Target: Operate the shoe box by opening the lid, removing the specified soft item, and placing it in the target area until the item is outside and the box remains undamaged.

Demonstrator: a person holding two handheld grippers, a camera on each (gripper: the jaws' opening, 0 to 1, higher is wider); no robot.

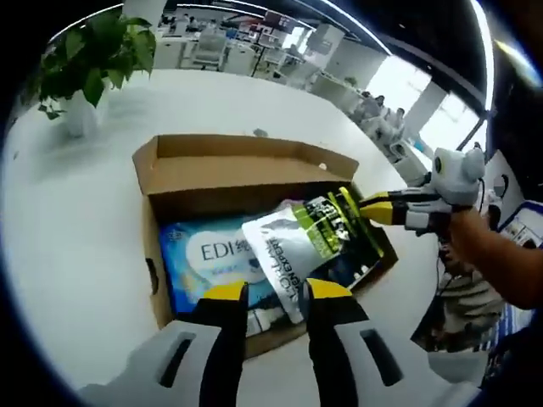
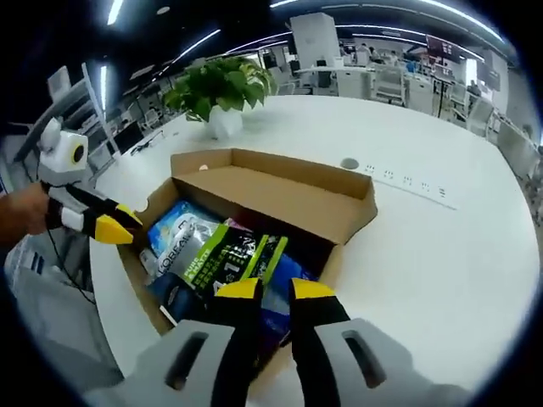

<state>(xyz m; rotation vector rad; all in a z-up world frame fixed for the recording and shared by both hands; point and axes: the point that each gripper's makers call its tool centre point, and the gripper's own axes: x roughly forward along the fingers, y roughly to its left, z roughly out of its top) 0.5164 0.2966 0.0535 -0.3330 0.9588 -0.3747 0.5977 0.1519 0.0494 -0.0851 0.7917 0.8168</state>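
An open brown shoe box (image 1: 170, 178) (image 2: 280, 191) lies on the white table, lid folded back. Inside lies a blue pack (image 1: 199, 254) (image 2: 174, 222). Slanting over it is a silver and green soft pouch (image 1: 293, 242) (image 2: 222, 254). My right gripper (image 1: 363, 203) (image 2: 276, 291) comes in from the box's right side, and its jaws look shut on the pouch's green end. Open at the box's near wall, my left gripper (image 1: 276, 291) (image 2: 127, 227) has the pouch's silver end just past its tips, without touching it.
A potted plant (image 1: 85, 68) (image 2: 222, 93) stands on the white table (image 1: 68, 254) (image 2: 441, 254) behind the box. A round socket cover (image 2: 349, 164) is set in the tabletop. A person's forearm (image 1: 501, 263) reaches in. Office desks and people fill the background.
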